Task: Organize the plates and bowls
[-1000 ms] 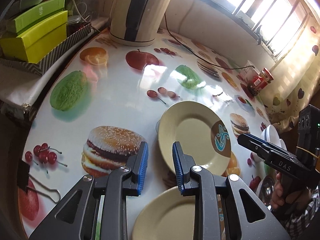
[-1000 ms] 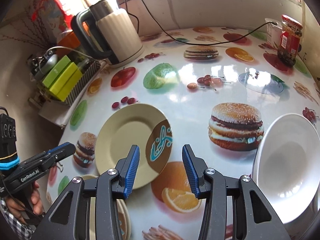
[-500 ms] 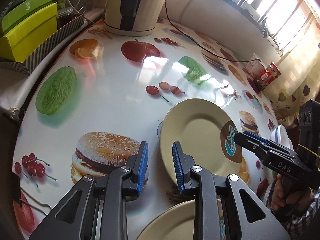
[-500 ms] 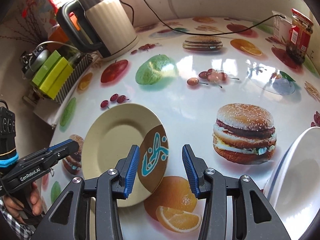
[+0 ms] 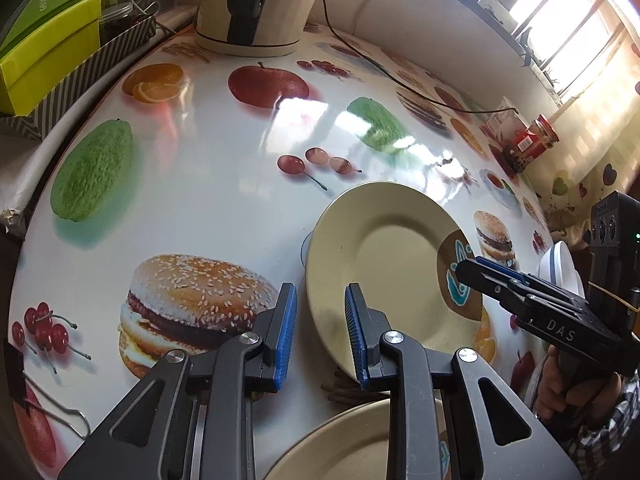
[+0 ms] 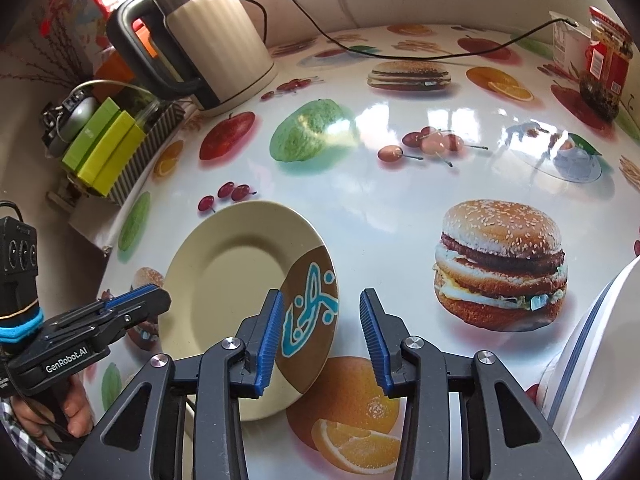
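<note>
Right gripper [image 6: 320, 340]: jaws just narrowed, not clamped yet; rim of the beige plate [image 6: 240, 280] sits between them.
Left gripper [image 5: 320, 336]: parted, straddling that plate's opposite rim, no squeeze.
Change: both came down closer to the plate.
Meaning: probably a two-handed lift, maybe onto the second plate [image 5: 360, 448].
White bowl [image 6: 592, 360]: worktop [image 6: 380, 208], far right.
</note>
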Tool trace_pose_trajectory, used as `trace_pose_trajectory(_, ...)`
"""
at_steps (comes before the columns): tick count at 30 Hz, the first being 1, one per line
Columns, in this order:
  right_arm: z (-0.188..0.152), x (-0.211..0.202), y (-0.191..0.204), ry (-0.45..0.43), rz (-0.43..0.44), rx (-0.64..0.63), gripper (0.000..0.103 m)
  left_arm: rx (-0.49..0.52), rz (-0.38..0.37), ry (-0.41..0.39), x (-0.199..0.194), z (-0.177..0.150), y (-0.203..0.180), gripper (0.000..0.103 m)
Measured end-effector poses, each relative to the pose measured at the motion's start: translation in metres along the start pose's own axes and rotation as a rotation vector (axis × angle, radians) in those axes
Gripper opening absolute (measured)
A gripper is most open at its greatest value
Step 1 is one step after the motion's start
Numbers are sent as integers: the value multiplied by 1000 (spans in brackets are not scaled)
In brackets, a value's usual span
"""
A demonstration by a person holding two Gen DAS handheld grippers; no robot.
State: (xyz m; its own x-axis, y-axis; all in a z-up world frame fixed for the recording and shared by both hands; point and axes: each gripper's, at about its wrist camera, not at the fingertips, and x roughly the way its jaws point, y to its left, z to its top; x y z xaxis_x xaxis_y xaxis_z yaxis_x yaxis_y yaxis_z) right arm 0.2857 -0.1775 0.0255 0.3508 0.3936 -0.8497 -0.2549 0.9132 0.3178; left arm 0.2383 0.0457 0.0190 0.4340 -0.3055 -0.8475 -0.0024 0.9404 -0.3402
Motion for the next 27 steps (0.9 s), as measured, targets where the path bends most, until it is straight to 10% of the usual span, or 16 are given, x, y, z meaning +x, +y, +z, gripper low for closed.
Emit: trace_pose_trajectory(27, -2, 1, 2, 6, 20, 4, 21, 11, 21, -10, 3, 1, -5, 16)
